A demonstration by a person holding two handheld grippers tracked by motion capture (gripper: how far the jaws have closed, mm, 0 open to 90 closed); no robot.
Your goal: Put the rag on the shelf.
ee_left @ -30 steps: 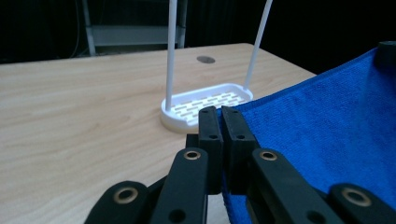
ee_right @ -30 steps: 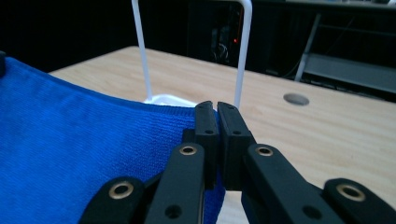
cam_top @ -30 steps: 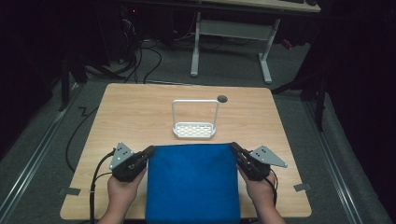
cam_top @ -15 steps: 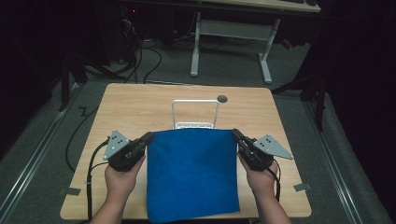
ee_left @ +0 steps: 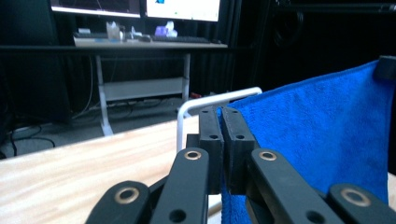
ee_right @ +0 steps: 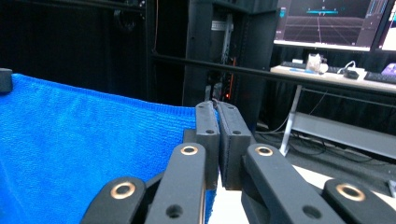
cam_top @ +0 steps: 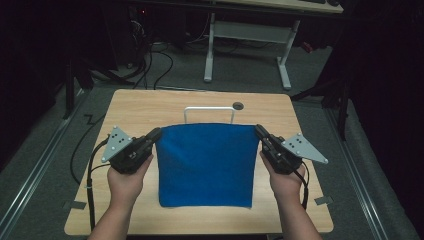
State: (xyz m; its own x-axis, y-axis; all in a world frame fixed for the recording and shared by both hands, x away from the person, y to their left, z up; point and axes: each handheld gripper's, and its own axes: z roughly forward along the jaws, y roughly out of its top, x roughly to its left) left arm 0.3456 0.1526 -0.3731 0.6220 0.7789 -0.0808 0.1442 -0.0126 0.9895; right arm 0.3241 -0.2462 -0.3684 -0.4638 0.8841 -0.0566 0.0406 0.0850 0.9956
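You hold blue towel (cam_top: pixel 205 162) by two top corners, stretched flat between hands. Left hand-held gripper (cam_top: pixel 154 135) clamped on towel's left corner; right hand-held gripper (cam_top: pixel 259 132) clamped on right corner. Top edge lifted, taut, level with white rack (cam_top: pixel 208 111) bar just behind towel; lower edge trails on table (cam_top: pixel 150 105) on your side of rack. Likely reason for wide two-corner hold: keep cloth spread, wrinkle-free, ready to drape over rack bar. Keep tension even, or one side will sag before rack.
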